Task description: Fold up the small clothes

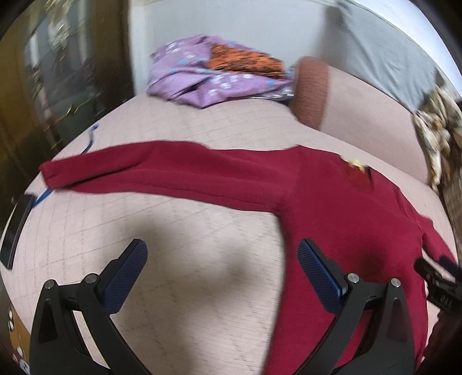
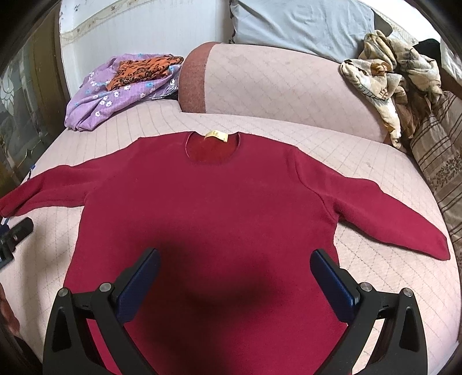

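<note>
Two grippers hang over a bed (image 2: 260,127) covered in a pale pink quilted spread, and both have their jaws spread wide with nothing between them. A dark red sweater (image 2: 202,207) lies flat on the spread, front up, neckline toward the far side with a small yellow label (image 2: 216,135) showing inside the collar. Both sleeves stretch out sideways, the one on the right angling down toward the bed's near edge.

The right gripper (image 2: 234,274) hovers above the lower middle of the sweater's body, casting a dark shadow on the cloth; whether it touches the fabric cannot be told. The left gripper (image 1: 222,265) hangs over bare quilt just beside the sweater's (image 1: 332,207) side edge, below the outstretched sleeve (image 1: 144,170); its right finger (image 1: 317,274) overlaps the red body in the view, its left finger is over the spread. That view is blurred.

Behind the sweater, a rolled pink quilt with a rust-coloured end (image 2: 274,83) lies across the bed. To its left sits a heap of purple flowered cloth (image 2: 95,101) with an orange and black patterned piece (image 2: 138,72) on top. A crumpled cream and brown printed cloth (image 2: 384,75) rests at the far right, beside a striped brown cushion (image 2: 439,161). A grey pillow (image 2: 303,26) leans against the wall. A dark phone-like object (image 1: 14,230) and a blue cord (image 1: 89,138) lie at the bed's left edge.
</note>
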`<state>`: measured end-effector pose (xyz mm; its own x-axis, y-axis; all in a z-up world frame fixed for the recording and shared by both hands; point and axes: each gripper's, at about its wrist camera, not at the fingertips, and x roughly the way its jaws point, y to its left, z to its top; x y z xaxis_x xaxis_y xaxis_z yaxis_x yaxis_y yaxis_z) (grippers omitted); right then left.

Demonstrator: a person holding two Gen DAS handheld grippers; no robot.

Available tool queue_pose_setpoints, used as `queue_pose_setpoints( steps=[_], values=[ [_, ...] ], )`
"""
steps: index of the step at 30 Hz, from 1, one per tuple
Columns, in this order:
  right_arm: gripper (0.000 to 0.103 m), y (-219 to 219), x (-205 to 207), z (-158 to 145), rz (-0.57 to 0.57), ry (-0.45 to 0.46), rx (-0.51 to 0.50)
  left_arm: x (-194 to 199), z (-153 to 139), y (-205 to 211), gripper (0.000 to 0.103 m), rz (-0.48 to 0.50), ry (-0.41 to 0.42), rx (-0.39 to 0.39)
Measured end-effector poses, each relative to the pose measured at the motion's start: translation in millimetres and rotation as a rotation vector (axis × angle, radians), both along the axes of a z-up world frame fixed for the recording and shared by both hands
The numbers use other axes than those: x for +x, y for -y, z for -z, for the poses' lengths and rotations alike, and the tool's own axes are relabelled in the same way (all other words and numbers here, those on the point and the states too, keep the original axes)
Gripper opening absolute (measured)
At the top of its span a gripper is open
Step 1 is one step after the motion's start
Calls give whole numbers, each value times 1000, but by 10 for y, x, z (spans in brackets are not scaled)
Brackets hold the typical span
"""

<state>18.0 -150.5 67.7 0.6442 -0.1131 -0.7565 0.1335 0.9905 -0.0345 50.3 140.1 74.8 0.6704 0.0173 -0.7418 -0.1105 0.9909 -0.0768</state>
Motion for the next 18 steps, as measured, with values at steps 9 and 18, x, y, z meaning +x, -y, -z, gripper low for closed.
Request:
queue_pose_setpoints(
  steps=[9,18],
  values=[
    [103,-89,52,78,-43,-22,36,263,135,-1288,100,-390,-45,-56],
    [103,-106,109,146,-75,-49,88,185,138,-1911,98,-473,23,50]
  ],
)
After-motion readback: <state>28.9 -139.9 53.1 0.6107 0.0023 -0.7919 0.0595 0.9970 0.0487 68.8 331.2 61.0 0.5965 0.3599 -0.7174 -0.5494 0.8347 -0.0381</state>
